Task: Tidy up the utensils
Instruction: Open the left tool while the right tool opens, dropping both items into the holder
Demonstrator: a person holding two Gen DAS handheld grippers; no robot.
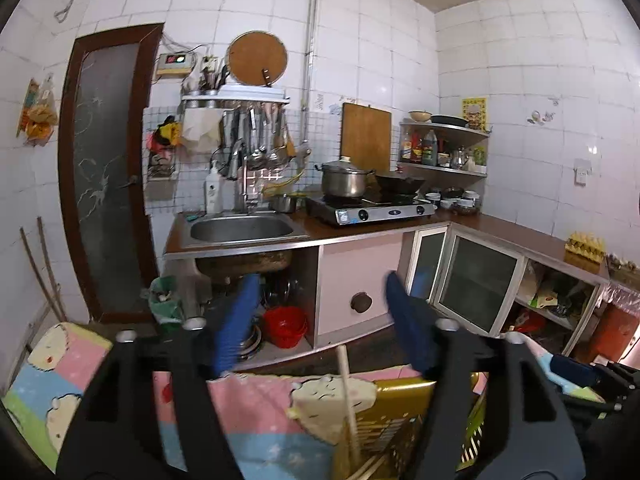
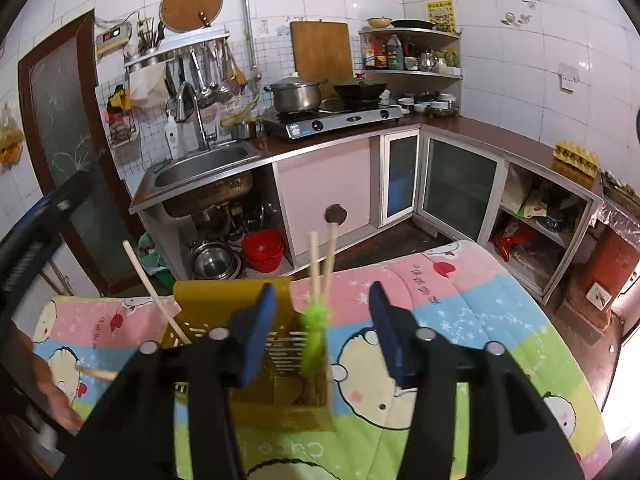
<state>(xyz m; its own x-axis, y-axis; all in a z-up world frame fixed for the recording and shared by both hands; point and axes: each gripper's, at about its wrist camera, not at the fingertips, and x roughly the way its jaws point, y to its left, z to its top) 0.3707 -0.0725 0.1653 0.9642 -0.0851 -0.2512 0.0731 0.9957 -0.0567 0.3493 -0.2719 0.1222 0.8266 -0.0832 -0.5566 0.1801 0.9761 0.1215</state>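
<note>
Since the chopsticks (image 2: pixel 320 264) already stand in the yellow holder (image 2: pixel 256 344) at 12 o'clock, both the left gripper (image 1: pixel 320 320) and the right gripper (image 2: pixel 322 328) hang over it with fingers spread, gripping nothing.

A steel pot (image 2: pixel 297 94) and a black wok (image 2: pixel 360 90) are sitting on the stove (image 2: pixel 336 118). A cutting board (image 2: pixel 321 51) is leaning against the tiles, and a red bucket (image 2: pixel 262 249) is sitting under the sink (image 2: pixel 200 166).

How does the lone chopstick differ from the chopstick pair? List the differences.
The lone chopstick tilts far left; the chopstick pair stands nearly upright. The lone chopstick stands alone at the holder's left end; the chopstick pair rises beside a green brush. Both are pale sticks in the yellow holder.
</note>
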